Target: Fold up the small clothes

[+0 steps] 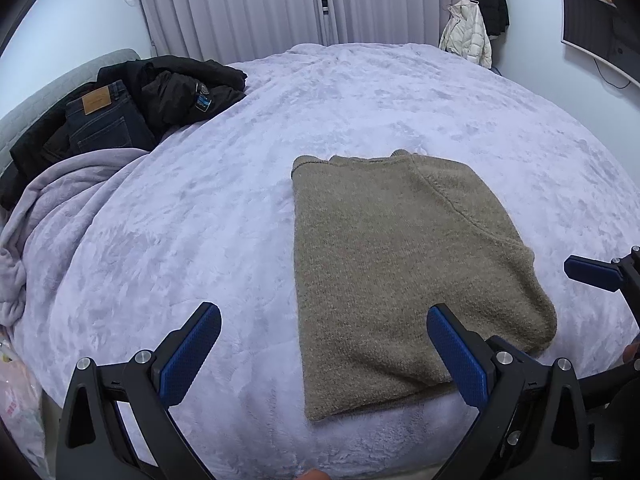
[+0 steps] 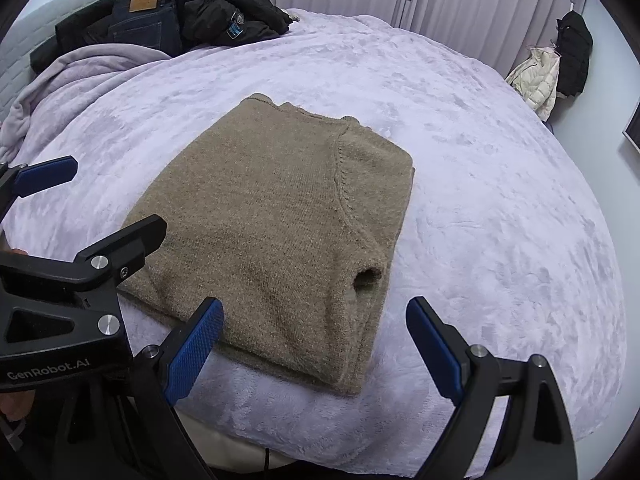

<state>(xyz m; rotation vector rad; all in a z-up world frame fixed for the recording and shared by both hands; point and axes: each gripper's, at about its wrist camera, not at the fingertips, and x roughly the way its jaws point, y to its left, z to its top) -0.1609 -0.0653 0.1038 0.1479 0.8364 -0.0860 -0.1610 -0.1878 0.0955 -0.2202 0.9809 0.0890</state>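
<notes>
Sweater (image 1: 400,272) is laid folded flat on the bed (image 1: 240,208); left gripper (image 1: 324,356) and right gripper (image 2: 316,352) are held spread and empty near its front edge, seemingly for another fold.

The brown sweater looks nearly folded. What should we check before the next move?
1. Left tool open: ok.
2. Right tool open: ok.
3. Both tools holding nothing: ok.
4. Brown sweater lying flat on the purple blanket: ok.
5. Sleeves tucked in: one cuff shows at the near right edge; not ok.
6. Layers underneath lined up: cannot tell.
</notes>
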